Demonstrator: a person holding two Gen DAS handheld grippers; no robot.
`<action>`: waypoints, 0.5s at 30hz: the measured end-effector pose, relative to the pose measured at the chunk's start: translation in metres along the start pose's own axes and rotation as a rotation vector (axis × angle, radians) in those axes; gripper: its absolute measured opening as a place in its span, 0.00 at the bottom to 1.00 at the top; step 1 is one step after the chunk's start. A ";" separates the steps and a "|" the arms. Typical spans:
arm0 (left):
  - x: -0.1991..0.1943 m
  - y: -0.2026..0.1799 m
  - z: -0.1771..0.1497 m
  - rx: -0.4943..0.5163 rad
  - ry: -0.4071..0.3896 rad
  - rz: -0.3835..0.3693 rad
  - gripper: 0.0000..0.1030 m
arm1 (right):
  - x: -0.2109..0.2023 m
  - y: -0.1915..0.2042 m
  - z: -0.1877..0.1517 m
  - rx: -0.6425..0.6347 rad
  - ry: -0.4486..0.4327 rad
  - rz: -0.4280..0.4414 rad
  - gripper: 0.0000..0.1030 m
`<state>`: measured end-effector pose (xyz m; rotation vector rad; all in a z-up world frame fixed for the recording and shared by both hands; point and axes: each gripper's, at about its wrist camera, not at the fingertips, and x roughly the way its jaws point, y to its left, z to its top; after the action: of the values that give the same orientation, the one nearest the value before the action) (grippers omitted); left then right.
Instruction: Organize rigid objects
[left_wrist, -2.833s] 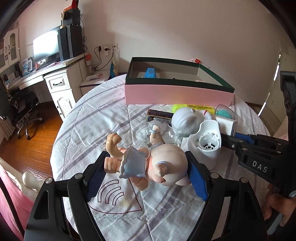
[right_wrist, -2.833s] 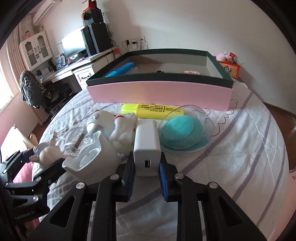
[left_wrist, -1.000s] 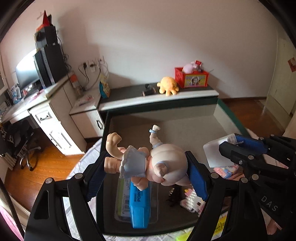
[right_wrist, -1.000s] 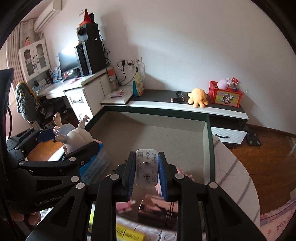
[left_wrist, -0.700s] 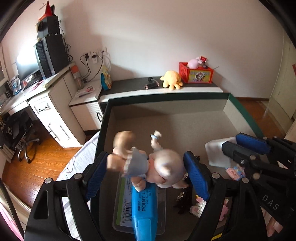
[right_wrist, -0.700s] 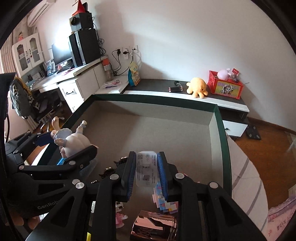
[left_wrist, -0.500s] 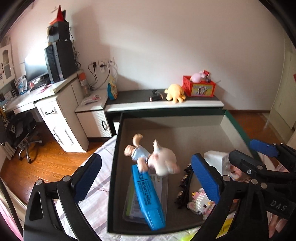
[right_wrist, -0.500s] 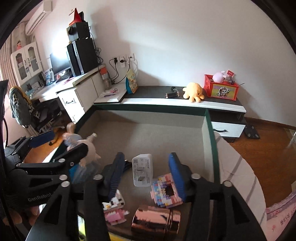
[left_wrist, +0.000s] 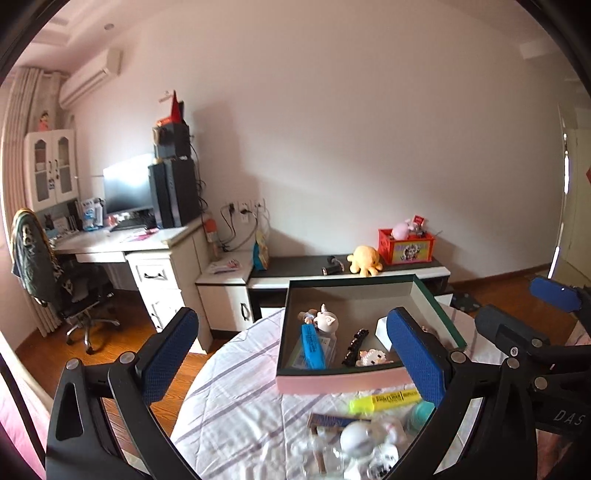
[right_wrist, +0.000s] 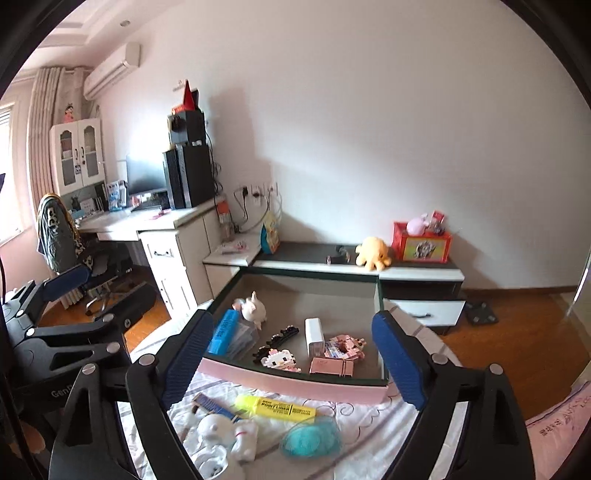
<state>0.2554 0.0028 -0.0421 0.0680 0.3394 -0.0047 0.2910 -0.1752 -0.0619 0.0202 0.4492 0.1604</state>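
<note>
The pink box with a green rim (left_wrist: 332, 382) (right_wrist: 291, 387) stands on the round table. Inside it lie the pig doll (left_wrist: 325, 320) (right_wrist: 255, 309), a blue marker (left_wrist: 312, 345) (right_wrist: 221, 330), the white charger (right_wrist: 314, 336) and block toys (right_wrist: 345, 345). My left gripper (left_wrist: 291, 354) is open and empty, raised in front of the box. My right gripper (right_wrist: 291, 363) is open and empty, also above the box's near wall. On the cloth lie a yellow highlighter (right_wrist: 277, 406) (left_wrist: 384, 398), a teal brush in a clear dish (right_wrist: 310, 439) and white plastic items (right_wrist: 225, 435).
The table has a striped white cloth (left_wrist: 236, 402). Beyond it stand a low black-topped cabinet (right_wrist: 332, 264) with a yellow plush (right_wrist: 373, 251) and red crate (right_wrist: 423, 243), a white desk (left_wrist: 147, 254) and an office chair (left_wrist: 55, 280).
Both grippers opened over the box: the left dropped the pig doll and the right dropped the white charger inside. Both then pulled back and up, away from the box.
</note>
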 end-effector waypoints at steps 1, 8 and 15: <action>-0.017 0.002 -0.003 -0.011 -0.019 0.011 1.00 | -0.013 0.003 -0.002 -0.006 -0.015 -0.010 0.92; -0.098 0.007 -0.018 -0.054 -0.090 0.019 1.00 | -0.097 0.018 -0.024 -0.022 -0.103 -0.038 1.00; -0.140 0.004 -0.029 -0.050 -0.102 -0.001 1.00 | -0.156 0.029 -0.043 -0.015 -0.154 -0.056 1.00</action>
<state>0.1142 0.0082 -0.0222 0.0176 0.2371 -0.0002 0.1292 -0.1720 -0.0313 0.0052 0.2944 0.1058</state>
